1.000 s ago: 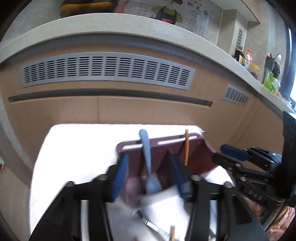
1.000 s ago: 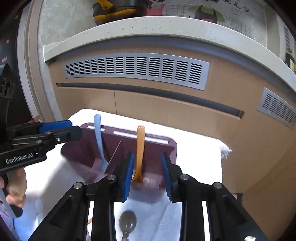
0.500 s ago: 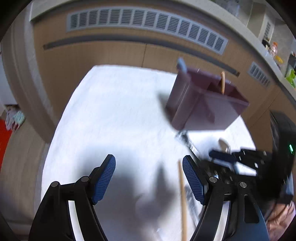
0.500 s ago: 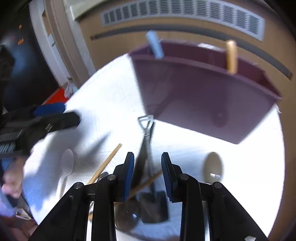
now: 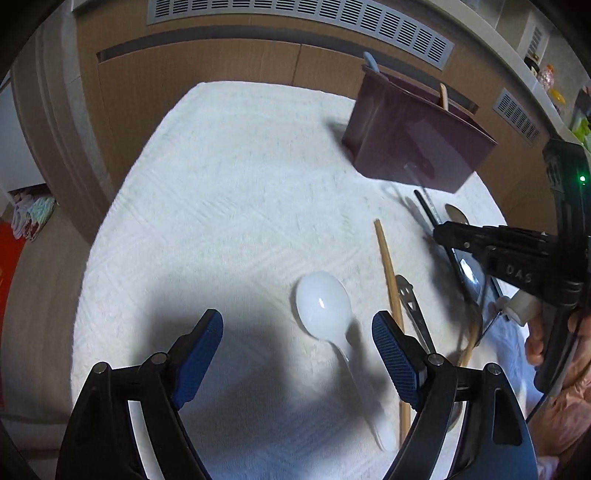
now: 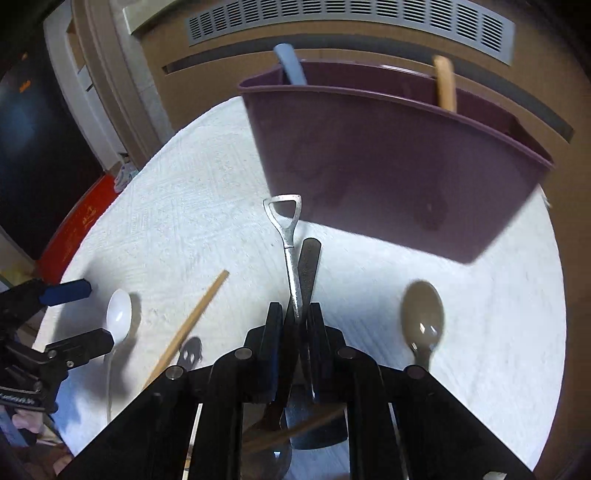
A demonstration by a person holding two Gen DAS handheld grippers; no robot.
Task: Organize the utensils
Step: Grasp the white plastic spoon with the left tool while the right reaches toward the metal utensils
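A maroon utensil holder (image 5: 413, 136) (image 6: 391, 162) stands on a white towel (image 5: 221, 206), with a blue handle (image 6: 290, 66) and a wooden handle (image 6: 445, 86) sticking out. My left gripper (image 5: 297, 345) is open just above a white plastic spoon (image 5: 325, 306), which also shows in the right wrist view (image 6: 119, 314). My right gripper (image 6: 293, 321) is shut on a metal shovel-handled utensil (image 6: 288, 236) and a dark flat handle (image 6: 308, 266) beside it. A wooden chopstick (image 5: 389, 273) (image 6: 192, 321) lies between the spoons.
A brown spoon (image 6: 423, 317) lies on the towel at the right. A small metal utensil with cutouts (image 5: 410, 306) lies beside the chopstick. A wooden cabinet front with vent grilles (image 5: 295, 22) rises behind the towel.
Both grippers have pulled back from the holder and dropped to the loose utensils. The left came over the white spoon. The right closed from open onto the metal utensil.
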